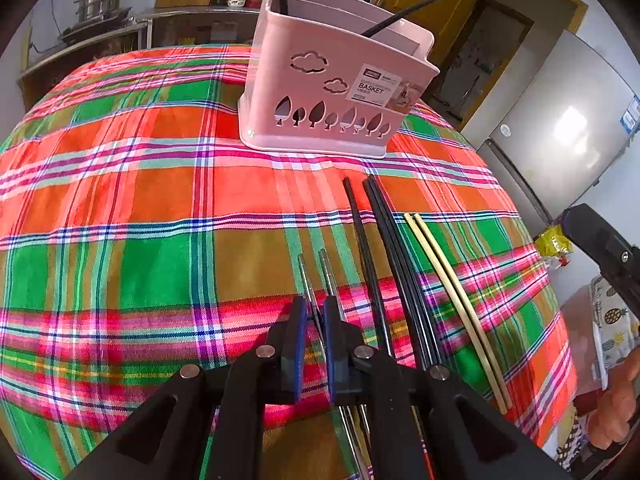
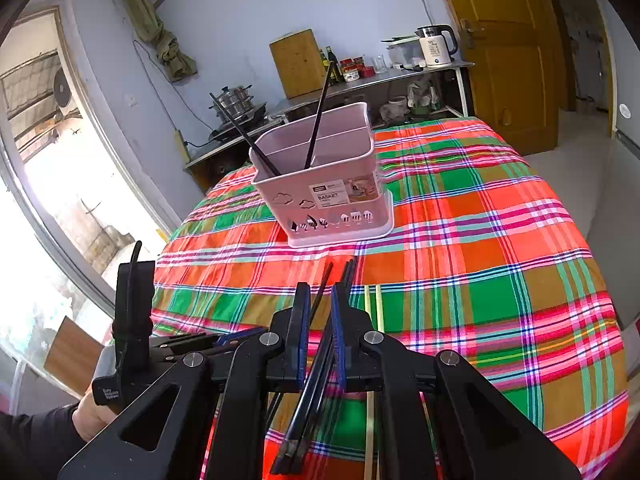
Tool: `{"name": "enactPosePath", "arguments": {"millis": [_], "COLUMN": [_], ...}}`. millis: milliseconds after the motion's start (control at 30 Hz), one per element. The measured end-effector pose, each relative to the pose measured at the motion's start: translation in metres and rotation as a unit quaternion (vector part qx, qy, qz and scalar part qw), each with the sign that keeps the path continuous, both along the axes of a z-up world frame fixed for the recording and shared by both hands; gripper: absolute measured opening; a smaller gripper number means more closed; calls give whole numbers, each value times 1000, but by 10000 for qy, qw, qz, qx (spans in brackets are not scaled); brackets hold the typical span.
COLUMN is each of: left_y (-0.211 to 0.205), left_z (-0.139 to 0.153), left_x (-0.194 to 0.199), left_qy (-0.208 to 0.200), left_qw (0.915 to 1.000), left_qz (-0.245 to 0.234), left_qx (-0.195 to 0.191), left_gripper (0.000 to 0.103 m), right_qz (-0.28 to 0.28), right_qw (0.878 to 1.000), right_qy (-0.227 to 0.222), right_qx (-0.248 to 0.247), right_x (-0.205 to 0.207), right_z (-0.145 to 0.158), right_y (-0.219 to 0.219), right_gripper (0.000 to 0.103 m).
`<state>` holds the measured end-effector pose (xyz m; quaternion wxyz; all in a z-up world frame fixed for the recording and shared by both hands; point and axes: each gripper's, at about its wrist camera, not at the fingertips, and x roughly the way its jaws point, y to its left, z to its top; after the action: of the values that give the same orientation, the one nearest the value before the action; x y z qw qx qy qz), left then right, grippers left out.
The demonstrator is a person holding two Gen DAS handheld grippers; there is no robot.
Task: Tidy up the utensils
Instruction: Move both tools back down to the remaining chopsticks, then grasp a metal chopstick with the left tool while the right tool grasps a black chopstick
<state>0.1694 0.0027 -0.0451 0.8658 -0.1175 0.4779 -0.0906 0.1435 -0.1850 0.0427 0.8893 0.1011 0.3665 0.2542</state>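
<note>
Pink utensil basket point(image 2: 324, 184): upright on the plaid-covered table point(image 2: 500, 248), far side of the loose stock. Already holds 2 black chopsticks point(image 2: 318, 120), leaning apart in separate sections.

Loose on the cloth, near the holder: 3 black chopsticks point(image 1: 394, 264), the left one slightly apart; 2 pale wooden chopsticks point(image 1: 452, 292) side by side, just right of them; 2 metal chopsticks point(image 1: 316, 280), leftmost.

Progress, as judged: early, 2 stored, 7 outstanding.

Left gripper point(image 1: 316, 320): fingers nearly closed around the metal pair; whether they pinch it, I cannot tell.

Right gripper point(image 2: 320, 320): fingers closed on black chopsticks, which slant up between the pads.

View notes: only the right wrist shows the basket's inner dividers; only the left wrist shows the metal pair
</note>
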Motion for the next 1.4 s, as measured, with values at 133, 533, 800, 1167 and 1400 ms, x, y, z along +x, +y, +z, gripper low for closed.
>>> {"name": "enactPosePath", "arguments": {"millis": [133,533,800,1167,1400], "left_y": [-6,45,85,101,101], "left_z": [0,1,4,4,3], "left_x": [0,-12,-22,-14,-1], "left_qy": [-62,-19,4,150,361], "left_qw": [9996,9990,9976,9979,9977], "left_qz": [-77,334,604,609,568], "left_qx": [255,303,336,169,117], "left_gripper": [7,5,5,5,5], "right_qz": [6,441,696,558,534], "right_qw": [10000,9985,9943,9843,9791], "right_qy": [31,293,641,1138,1234], "right_qx": [26,-105,-494,-1230,-1529], "right_x": [1,7,24,47,51], "right_z": [-1,-20,-49,-82,-85], "right_y": [0,44,88,115,125], "right_gripper": [10,10,10,10,10]}}
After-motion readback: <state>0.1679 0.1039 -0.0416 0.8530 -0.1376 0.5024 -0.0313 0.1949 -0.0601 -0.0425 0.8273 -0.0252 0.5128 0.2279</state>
